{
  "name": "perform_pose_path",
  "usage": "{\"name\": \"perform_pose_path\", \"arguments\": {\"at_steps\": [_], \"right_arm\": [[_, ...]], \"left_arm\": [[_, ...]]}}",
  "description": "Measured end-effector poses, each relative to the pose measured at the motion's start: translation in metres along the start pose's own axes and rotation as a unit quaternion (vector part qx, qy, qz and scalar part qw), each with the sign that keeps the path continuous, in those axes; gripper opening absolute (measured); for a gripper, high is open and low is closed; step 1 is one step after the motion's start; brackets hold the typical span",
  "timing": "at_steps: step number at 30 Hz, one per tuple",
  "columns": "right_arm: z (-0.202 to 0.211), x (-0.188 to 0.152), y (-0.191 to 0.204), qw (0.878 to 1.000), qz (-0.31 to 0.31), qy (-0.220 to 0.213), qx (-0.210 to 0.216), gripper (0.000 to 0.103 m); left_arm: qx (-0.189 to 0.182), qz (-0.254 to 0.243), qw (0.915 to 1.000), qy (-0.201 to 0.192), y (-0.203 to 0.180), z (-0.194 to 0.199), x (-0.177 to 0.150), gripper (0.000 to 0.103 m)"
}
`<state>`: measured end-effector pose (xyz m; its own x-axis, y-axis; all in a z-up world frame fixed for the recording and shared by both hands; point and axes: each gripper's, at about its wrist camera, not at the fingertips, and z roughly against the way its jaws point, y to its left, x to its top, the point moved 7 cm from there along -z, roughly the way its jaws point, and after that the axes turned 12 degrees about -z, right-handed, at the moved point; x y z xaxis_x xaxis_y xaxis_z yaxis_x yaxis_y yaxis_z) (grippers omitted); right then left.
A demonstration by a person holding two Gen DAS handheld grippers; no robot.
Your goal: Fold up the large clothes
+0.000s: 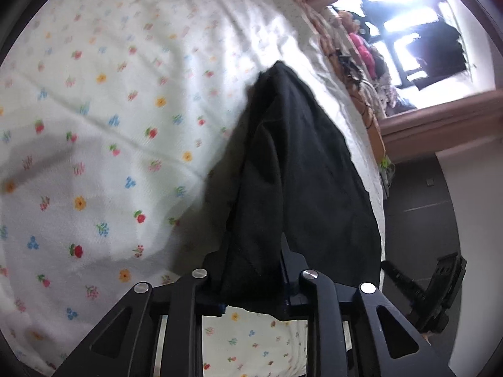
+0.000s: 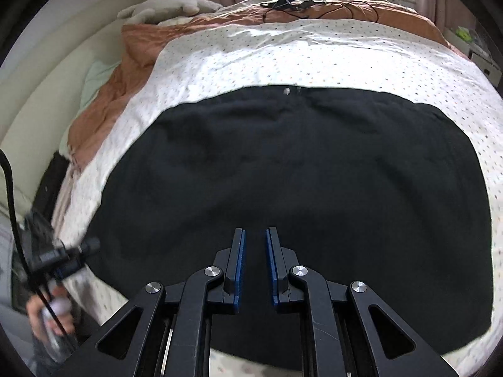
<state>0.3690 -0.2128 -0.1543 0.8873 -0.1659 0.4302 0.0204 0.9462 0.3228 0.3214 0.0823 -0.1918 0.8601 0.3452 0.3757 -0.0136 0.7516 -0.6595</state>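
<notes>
Both wrist views — close above bed (image 2: 220,59)

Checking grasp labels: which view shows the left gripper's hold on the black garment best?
Left wrist: the black garment is bunched between the left gripper fingers. The right wrist view shows that gripper only small and blurred at the frame edge, its grip unreadable.

Left gripper (image 1: 251,270) has its jaws clamped on something dark, while right gripper (image 2: 254,251) hovers with jaws parted.

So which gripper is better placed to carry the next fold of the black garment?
Left. The left gripper is already shut on the black garment with fabric draped from it, while the right gripper hangs open above the cloth, holding nothing.
</notes>
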Motion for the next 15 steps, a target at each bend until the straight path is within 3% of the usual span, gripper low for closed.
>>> {"name": "perform_pose_path", "arguments": {"at_steps": [8, 15], "right_arm": [[-0.007, -0.046, -0.007, 1.000, -0.010, 0.021, 0.004, 0.015], [-0.038, -0.077, -0.022, 0.999, -0.018, 0.019, -0.039, 0.019]], "left_arm": [[-0.008, -0.040, 0.9986, -0.033, -0.040, 0.018, 0.014, 0.016], [-0.038, -0.072, 0.9955, -0.049, -0.087, 0.027, 0.026, 0.014]]}}
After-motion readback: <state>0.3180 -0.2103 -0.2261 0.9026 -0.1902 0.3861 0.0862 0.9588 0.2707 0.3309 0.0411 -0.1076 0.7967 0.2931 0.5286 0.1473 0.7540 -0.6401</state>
